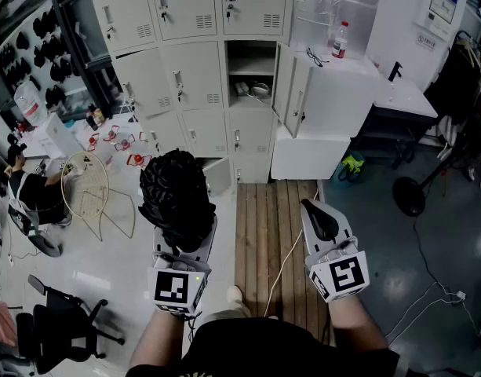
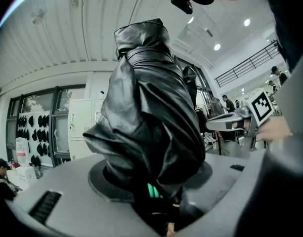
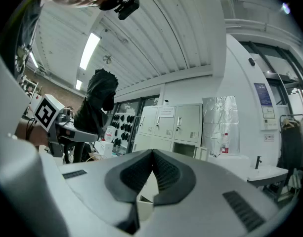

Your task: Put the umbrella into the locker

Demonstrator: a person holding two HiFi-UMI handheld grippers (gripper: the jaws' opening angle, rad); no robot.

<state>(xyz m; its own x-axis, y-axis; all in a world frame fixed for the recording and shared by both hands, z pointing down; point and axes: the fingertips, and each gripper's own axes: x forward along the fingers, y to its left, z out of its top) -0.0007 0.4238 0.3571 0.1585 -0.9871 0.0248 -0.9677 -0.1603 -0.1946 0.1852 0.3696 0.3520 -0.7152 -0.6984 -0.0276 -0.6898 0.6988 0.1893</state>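
A folded black umbrella point(image 1: 176, 195) stands upright in my left gripper point(image 1: 185, 214), whose jaws are shut on its lower end. In the left gripper view the umbrella point(image 2: 151, 112) fills the middle and hides the gap of that gripper point(image 2: 158, 184). My right gripper point(image 1: 318, 218) is held level beside it, shut, with nothing between its pads point(image 3: 163, 169). Ahead stands a bank of grey lockers point(image 1: 185, 77); one locker point(image 1: 252, 73) in the middle row is open, its door point(image 1: 291, 85) swung to the right. Some small items lie on its inner shelf. That open locker point(image 3: 183, 149) also shows in the right gripper view.
A strip of wooden planks point(image 1: 275, 234) leads to the lockers, with a white cable across it. A white cabinet point(image 1: 334, 93) with a bottle point(image 1: 340, 40) stands at the right. A wire stand point(image 1: 91, 191), a seated person point(image 1: 28, 187) and an office chair point(image 1: 56, 328) are at the left, a fan base point(image 1: 410, 195) at the right.
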